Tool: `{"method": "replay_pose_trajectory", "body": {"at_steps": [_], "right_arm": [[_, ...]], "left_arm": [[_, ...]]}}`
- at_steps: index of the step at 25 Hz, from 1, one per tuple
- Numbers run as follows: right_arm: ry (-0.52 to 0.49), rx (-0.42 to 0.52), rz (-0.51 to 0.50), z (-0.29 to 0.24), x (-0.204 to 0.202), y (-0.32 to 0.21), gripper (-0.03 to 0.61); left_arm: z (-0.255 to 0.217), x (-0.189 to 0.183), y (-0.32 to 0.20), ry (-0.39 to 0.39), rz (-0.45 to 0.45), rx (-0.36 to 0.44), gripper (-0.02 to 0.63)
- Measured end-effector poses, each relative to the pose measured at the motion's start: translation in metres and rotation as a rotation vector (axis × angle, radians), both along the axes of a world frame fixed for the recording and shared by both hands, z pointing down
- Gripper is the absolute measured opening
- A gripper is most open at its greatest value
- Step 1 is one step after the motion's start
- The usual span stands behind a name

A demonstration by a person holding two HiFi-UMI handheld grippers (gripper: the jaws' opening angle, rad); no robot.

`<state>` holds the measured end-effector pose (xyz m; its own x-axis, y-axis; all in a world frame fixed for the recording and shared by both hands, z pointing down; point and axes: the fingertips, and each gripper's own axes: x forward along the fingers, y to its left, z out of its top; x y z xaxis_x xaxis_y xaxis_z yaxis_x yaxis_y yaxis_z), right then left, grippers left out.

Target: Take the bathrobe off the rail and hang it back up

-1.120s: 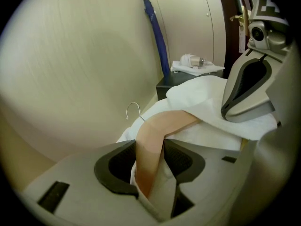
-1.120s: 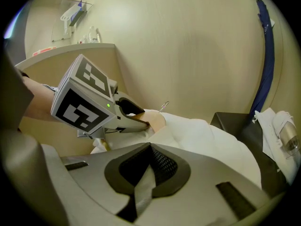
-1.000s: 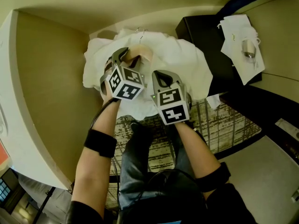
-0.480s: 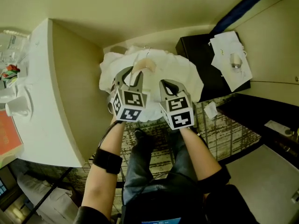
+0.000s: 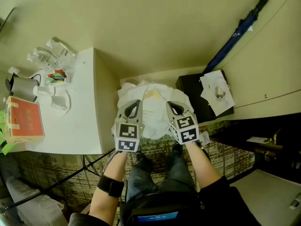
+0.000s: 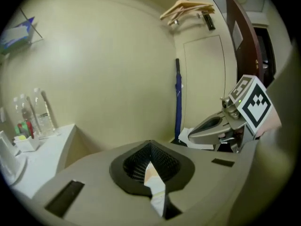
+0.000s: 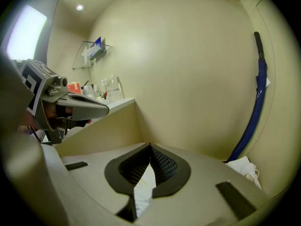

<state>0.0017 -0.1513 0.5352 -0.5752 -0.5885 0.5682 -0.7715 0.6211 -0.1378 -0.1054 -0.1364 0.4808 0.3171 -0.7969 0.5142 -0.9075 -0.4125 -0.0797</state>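
Beige walls frame the head view: the bathrobe (image 5: 153, 119) on its wooden hanger (image 5: 153, 95) seems heaped on the floor just right of the bench (image 5: 80, 126), under the left gripper (image 5: 136, 102) and right gripper (image 5: 170, 104), and looks smaller than a second ago. Left gripper view: the fingers (image 6: 134, 161) have just closed tip to tip on nothing evident, and spare hangers (image 6: 186, 8) hang high right of the bench, so re-hanging likely needs the hook carried up there. Right gripper view: fingers (image 7: 164, 166) likewise pressed together, seemingly empty.
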Motion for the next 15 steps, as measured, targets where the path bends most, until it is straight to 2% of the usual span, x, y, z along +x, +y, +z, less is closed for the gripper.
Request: {"method": "replay_pose_trajectory", "body": {"at_steps": [8,15], "right_arm": [[-0.003,0.098,-0.048,-0.086,0.024,0.035,0.026],[-0.023,0.176,-0.047,-0.121,0.049,0.058,0.025]], "left_arm": [[-0.086,-0.020,0.057,0.074,-0.053,0.048,0.002],[-0.108,-0.042,0.098,0.149,-0.142,0.073,0.002]]}}
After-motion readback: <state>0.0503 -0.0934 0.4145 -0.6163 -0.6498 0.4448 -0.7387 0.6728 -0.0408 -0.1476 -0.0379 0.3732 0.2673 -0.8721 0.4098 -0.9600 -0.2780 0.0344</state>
